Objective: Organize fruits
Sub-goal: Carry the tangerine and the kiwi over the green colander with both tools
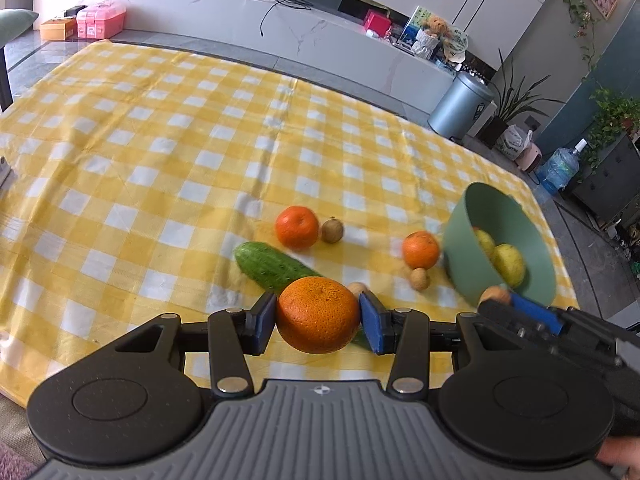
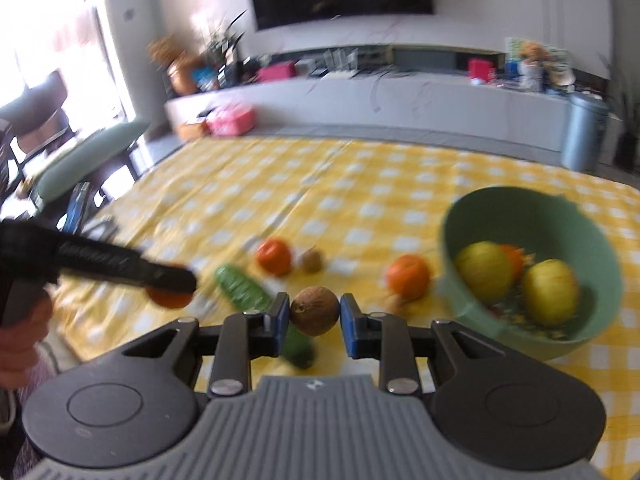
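Observation:
My left gripper [image 1: 318, 320] is shut on a large orange [image 1: 318, 314], lifted above the yellow checked cloth. My right gripper [image 2: 314, 314] is shut on a small brown round fruit [image 2: 315, 311], also off the table. A green bowl [image 1: 460, 256] at the right holds two yellow fruits [image 1: 508, 264] and an orange one [image 2: 514, 258]. On the cloth lie a cucumber [image 1: 268, 266], two tangerines [image 1: 297, 227] [image 1: 421, 249] and small brown fruits [image 1: 332, 230] [image 1: 420, 279]. In the left wrist view the right gripper [image 1: 496, 300] shows beside the bowl with its fruit.
The table's right edge [image 1: 560, 264] runs just behind the bowl. A blue-grey bin [image 1: 460, 106] and plants stand on the floor beyond. A green-cushioned chair [image 2: 88, 156] sits at the table's left side. A hand [image 2: 16, 344] holds the left gripper's handle.

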{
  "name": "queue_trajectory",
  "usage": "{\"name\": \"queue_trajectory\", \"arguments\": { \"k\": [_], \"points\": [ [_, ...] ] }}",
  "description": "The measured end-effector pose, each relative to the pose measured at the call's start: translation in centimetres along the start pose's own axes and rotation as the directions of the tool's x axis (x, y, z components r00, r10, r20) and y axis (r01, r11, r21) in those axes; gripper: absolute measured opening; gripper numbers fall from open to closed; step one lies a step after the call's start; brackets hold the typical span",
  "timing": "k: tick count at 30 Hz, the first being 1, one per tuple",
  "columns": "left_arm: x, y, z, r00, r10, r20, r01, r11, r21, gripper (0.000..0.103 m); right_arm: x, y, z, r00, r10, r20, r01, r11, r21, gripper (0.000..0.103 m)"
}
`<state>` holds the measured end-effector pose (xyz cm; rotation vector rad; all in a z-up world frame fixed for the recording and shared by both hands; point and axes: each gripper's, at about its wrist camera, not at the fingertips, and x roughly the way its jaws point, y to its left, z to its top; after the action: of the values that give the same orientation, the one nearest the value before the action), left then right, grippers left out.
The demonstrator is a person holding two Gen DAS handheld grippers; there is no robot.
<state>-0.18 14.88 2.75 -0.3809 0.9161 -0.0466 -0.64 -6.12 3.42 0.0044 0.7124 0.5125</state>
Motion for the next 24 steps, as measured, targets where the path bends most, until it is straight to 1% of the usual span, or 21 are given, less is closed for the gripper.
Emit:
{"name": "queue_trajectory", "arguments": {
  "k": [5,6,8,9,11,12,14,17,18,19,22,24],
  "points": [
    [-0.9,-2.2,0.5,0.999,-0.034,0.013,0.034,0.999,0.011,0.051,-1.8,-3.6,1.7,0.995,-0.088,0.051,0.083,0.993,0.088,0.024],
    [-1.0,-2.7,0.4,0.999,-0.040,0.021,0.040,0.999,0.019,0.051,-2.2,-4.5,2.1,0.993,-0.097,0.064,0.090,0.989,0.114,0.024],
    [-0.9,-4.1,0.2,0.998,-0.056,0.031,0.054,0.998,0.040,0.051,-3.3,-5.9,2.9,0.991,-0.093,0.099,0.076,0.984,0.159,0.024],
    [-0.6,-4.9,0.2,0.998,-0.065,0.027,0.064,0.997,0.053,0.051,-3.8,-6.6,3.1,0.989,-0.092,0.113,0.071,0.982,0.178,0.024],
    [0.3,-6.4,0.0,0.996,-0.086,-0.005,0.086,0.993,0.085,0.051,-4.5,-7.8,3.5,0.983,-0.123,0.135,0.093,0.974,0.206,0.024],
    [0.8,-7.2,0.0,0.995,-0.095,-0.026,0.097,0.990,0.101,0.051,-4.7,-8.4,3.6,0.980,-0.139,0.141,0.105,0.969,0.224,0.024],
    [1.6,-8.6,-0.3,0.992,-0.117,-0.045,0.122,0.984,0.131,0.051,-4.9,-9.9,3.6,0.976,-0.167,0.141,0.125,0.955,0.268,0.024],
    [2.8,-10.5,-0.6,0.985,-0.160,-0.058,0.168,0.970,0.176,0.051,-4.7,-11.9,2.5,0.959,-0.247,0.137,0.197,0.932,0.304,0.024],
    [3.3,-11.1,-0.6,0.982,-0.181,-0.062,0.189,0.964,0.188,0.051,-4.6,-12.7,2.0,0.956,-0.262,0.128,0.209,0.922,0.326,0.024],
    [3.8,-11.6,-0.6,0.977,-0.202,-0.067,0.212,0.958,0.195,0.051,-4.4,-13.6,1.5,0.957,-0.264,0.120,0.206,0.909,0.362,0.024],
    [5.4,-13.0,-0.5,0.963,-0.256,-0.090,0.269,0.942,0.199,0.051,-3.9,-16.4,0.0,0.971,-0.214,0.104,0.136,0.859,0.494,0.024],
    [6.3,-13.7,-0.6,0.958,-0.269,-0.096,0.283,0.936,0.209,0.051,-3.5,-17.2,-0.5,0.972,-0.211,0.101,0.130,0.845,0.518,0.024]
  ]
}}
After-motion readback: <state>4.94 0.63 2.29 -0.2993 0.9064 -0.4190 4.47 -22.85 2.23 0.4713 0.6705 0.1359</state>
